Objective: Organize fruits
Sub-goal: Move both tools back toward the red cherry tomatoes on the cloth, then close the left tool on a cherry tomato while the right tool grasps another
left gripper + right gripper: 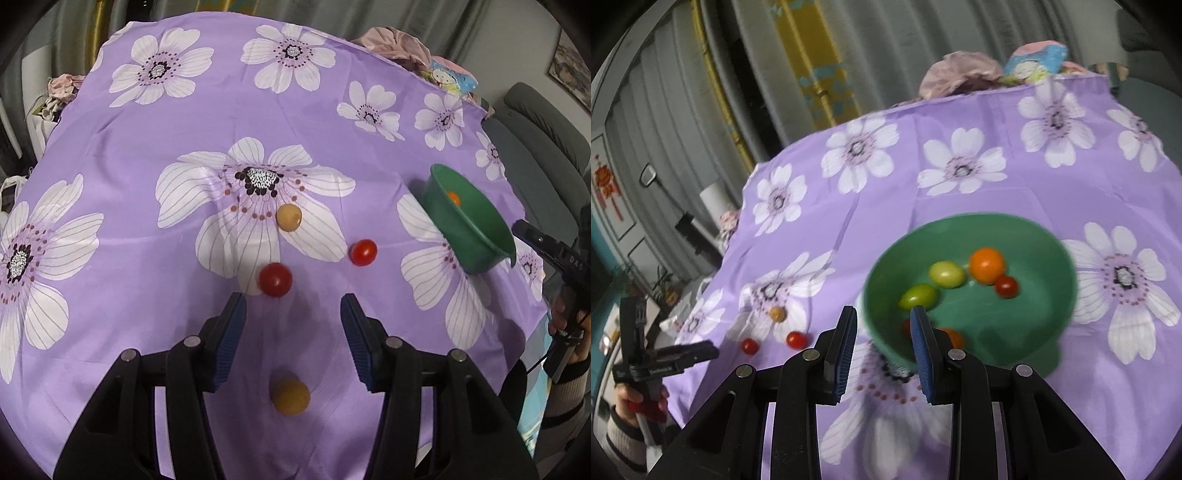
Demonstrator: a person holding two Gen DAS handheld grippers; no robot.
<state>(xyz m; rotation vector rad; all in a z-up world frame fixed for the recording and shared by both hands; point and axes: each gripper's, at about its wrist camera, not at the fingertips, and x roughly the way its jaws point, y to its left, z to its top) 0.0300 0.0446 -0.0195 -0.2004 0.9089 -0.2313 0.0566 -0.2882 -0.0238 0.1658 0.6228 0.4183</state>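
1. Broadly, a purple flowered cloth [295,122] covers the worktop.
2. A green bowl [1027,328] is tilted, its rim pinched by the right tool [884,314]; small tomatoes [986,265] in orange, yellow-green and red lie inside.
3. Left tool [293,306] hangs spread and empty over the cloth.
4. Two red tomatoes [275,279] and two tan fruits [289,217] lie loose around it.
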